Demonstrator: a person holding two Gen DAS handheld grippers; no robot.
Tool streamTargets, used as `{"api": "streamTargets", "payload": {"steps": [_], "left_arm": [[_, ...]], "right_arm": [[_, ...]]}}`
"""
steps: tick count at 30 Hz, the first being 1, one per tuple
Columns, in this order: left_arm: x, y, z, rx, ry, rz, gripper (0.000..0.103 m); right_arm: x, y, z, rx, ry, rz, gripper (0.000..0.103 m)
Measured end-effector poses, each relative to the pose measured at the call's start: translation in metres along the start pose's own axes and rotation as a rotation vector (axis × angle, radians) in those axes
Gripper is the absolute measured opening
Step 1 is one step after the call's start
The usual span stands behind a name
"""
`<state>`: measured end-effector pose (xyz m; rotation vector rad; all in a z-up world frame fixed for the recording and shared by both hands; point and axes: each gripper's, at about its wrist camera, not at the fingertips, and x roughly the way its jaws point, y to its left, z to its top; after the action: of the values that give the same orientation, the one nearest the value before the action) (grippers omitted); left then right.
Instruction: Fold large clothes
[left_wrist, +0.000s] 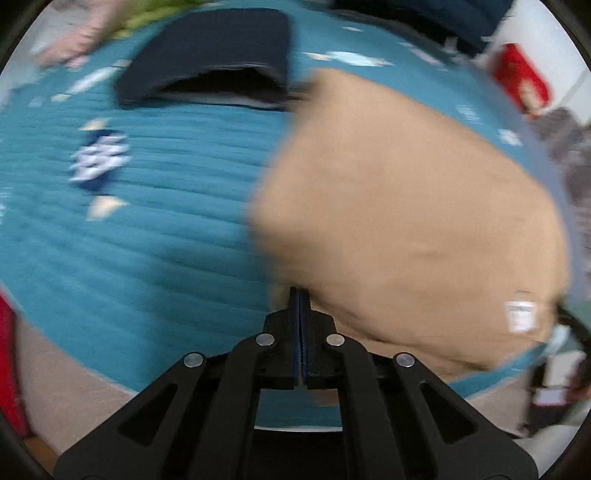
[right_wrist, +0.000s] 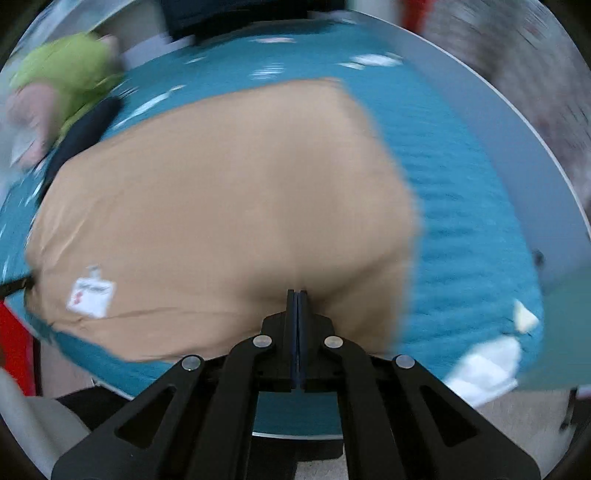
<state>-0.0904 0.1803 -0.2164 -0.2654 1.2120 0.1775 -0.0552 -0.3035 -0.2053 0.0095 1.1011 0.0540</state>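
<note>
A large tan garment lies spread on a teal quilted cover, and both views are blurred. Near its front edge the garment carries a white label. My left gripper is shut, its tips pinching the garment's near left corner, where the cloth bunches up. In the right wrist view the tan garment fills the middle, with the white label at its lower left. There my right gripper is shut on the garment's near edge, and creases run into its tips.
A folded dark navy garment lies at the far side of the cover. Green cloth and pink cloth sit beyond it. White cloth pieces lie at the cover's near right edge. A red object stands at the back right.
</note>
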Motion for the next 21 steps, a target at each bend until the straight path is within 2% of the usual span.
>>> {"api": "streamTargets", "payload": {"steps": [1,4,7,9,10,12,13,14,15,16,17,20,21], "left_arm": [[-0.001,0.008,0.001,-0.014,0.005,0.029,0.003],[-0.014,0.037,0.008,-0.084,-0.010,0.024,0.003],[-0.031,0.047,0.019,-0.079,-0.061,0.050,0.003],[-0.041,0.046,0.029,-0.057,-0.097,0.058,0.003],[-0.043,0.045,0.033,-0.051,-0.106,0.053,0.003],[-0.048,0.040,0.044,-0.030,-0.133,0.042,0.003],[-0.049,0.033,0.049,-0.020,-0.143,0.041,0.004],[-0.052,0.027,0.049,-0.006,-0.156,0.035,0.007],[-0.054,0.022,0.052,0.009,-0.170,0.021,0.011],[-0.055,0.016,0.055,0.020,-0.178,0.008,0.019],[-0.049,0.005,0.064,0.031,-0.183,-0.002,0.024],[-0.050,-0.011,0.071,0.068,-0.190,-0.036,0.027],[-0.049,-0.015,0.072,0.079,-0.187,-0.049,0.029]], "right_arm": [[-0.003,-0.012,0.003,0.037,-0.007,0.004,0.000],[-0.016,-0.030,0.014,0.135,-0.035,-0.003,0.004],[-0.021,-0.042,0.026,0.194,-0.065,-0.002,0.018],[-0.020,-0.060,0.036,0.258,-0.061,0.040,0.050],[-0.017,-0.064,0.041,0.292,-0.043,0.060,0.070],[-0.012,-0.071,0.050,0.343,-0.037,0.125,0.071],[-0.011,-0.070,0.054,0.346,-0.024,0.161,0.076],[-0.003,-0.071,0.058,0.344,0.004,0.188,0.081],[0.001,-0.074,0.061,0.346,0.020,0.190,0.081],[0.006,-0.074,0.061,0.353,0.037,0.192,0.081],[0.013,-0.073,0.060,0.372,0.058,0.233,0.081],[0.033,-0.078,0.059,0.455,0.126,0.430,0.081],[0.041,-0.078,0.057,0.487,0.153,0.471,0.081]]}}
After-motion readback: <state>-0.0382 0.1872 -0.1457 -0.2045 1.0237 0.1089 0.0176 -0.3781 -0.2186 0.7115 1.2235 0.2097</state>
